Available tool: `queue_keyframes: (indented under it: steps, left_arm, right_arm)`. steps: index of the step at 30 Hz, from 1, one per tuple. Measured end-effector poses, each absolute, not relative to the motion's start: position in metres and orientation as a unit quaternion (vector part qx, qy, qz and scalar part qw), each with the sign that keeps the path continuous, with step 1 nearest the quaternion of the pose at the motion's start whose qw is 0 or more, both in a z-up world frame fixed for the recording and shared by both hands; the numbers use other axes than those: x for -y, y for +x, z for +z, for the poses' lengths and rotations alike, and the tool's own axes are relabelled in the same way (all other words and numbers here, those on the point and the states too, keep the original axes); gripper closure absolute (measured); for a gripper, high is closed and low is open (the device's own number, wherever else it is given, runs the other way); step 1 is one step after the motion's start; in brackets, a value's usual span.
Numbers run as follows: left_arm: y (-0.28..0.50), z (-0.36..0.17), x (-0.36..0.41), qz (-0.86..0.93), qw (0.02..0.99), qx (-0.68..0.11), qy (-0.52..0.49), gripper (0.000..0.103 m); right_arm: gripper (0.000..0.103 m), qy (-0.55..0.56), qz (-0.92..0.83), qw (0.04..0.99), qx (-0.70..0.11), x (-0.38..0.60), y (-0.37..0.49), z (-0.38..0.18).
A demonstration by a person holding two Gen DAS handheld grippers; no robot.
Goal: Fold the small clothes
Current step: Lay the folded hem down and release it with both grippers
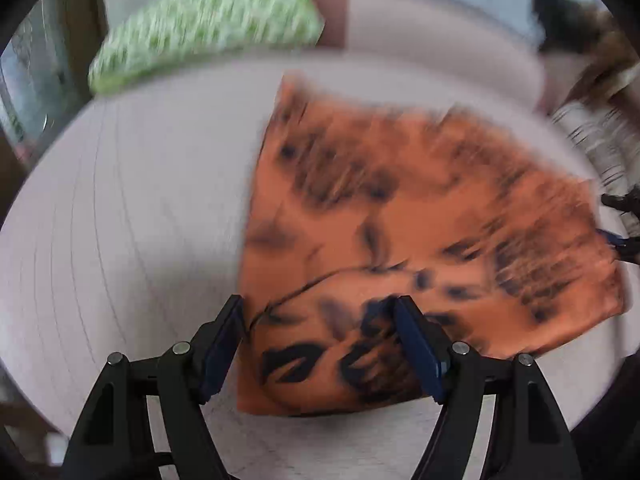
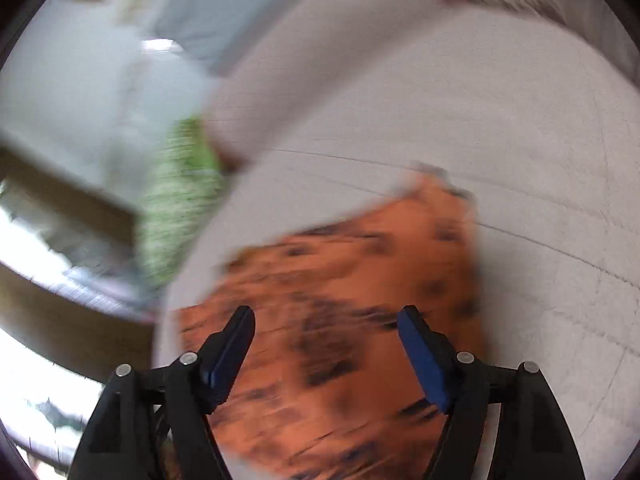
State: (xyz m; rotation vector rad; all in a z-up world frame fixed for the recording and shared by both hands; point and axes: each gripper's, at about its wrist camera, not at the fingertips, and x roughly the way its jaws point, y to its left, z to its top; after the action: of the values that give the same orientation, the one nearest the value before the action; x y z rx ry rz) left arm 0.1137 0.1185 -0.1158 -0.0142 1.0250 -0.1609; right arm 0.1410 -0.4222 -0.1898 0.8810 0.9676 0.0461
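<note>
The orange cloth (image 1: 420, 220) with dark blotchy marks lies on a pale pink sofa seat (image 1: 132, 200). It looks like it is already folded at least once. Its shape is close to a neat block with straight sides, and a top layer with a dark edge line sits over the near part. So I think the folding is partly done. Maybe one more fold is left, or a tidy-up of the edges. Both pictures are blurry, so I cannot count the layers.

The left gripper (image 1: 320, 344) is at the near edge of the cloth. Its fingers are wide apart, with the near corner of the cloth showing between them, and they are not pinching it. The right gripper (image 2: 326, 350) hovers over the cloth (image 2: 340, 320) too, with its fingers spread apart and nothing held.

A green and white cushion (image 1: 208, 28) sits at the far left of the sofa. A striped, fuzzy thing (image 1: 592, 140) is at the far right.

I see no words, labels or brand names anywhere. The dark marks on the cloth are a pattern, not writing.
</note>
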Motion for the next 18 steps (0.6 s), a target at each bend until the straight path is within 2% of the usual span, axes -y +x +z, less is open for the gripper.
queue_keyframes:
  steps: [2, 8, 9, 10, 11, 14, 18]
  left_arm:
    - [0.113, -0.102, -0.125, -0.090, 0.871, -0.483, -0.031, 0.027]
    - [0.163, -0.037, -0.140, -0.141, 0.901, -0.405, -0.065, 0.029]
    - [0.179, -0.036, -0.141, -0.155, 0.896, -0.408, -0.076, 0.043]
    - [0.202, -0.039, -0.142, -0.171, 0.884, -0.424, -0.091, 0.063]
    - [0.218, -0.043, -0.144, -0.177, 0.875, -0.438, -0.102, 0.070]
    - [0.254, -0.058, -0.145, -0.177, 0.867, -0.454, -0.101, 0.070]
    - [0.292, -0.102, -0.145, -0.074, 0.853, -0.516, -0.017, 0.070]
  right_arm:
    - [0.028, 0.419, 0.034, 0.804, -0.420, 0.423, 0.135, -0.181]
    - [0.028, 0.330, 0.070, 0.840, -0.424, 0.391, 0.144, -0.149]
    - [0.028, 0.327, 0.071, 0.839, -0.430, 0.389, 0.145, -0.152]
    - [0.028, 0.328, 0.075, 0.834, -0.438, 0.387, 0.149, -0.157]
    - [0.028, 0.328, 0.075, 0.831, -0.444, 0.385, 0.151, -0.163]
    - [0.028, 0.333, 0.077, 0.831, -0.439, 0.388, 0.147, -0.174]
    - [0.028, 0.332, 0.086, 0.831, -0.438, 0.394, 0.145, -0.176]
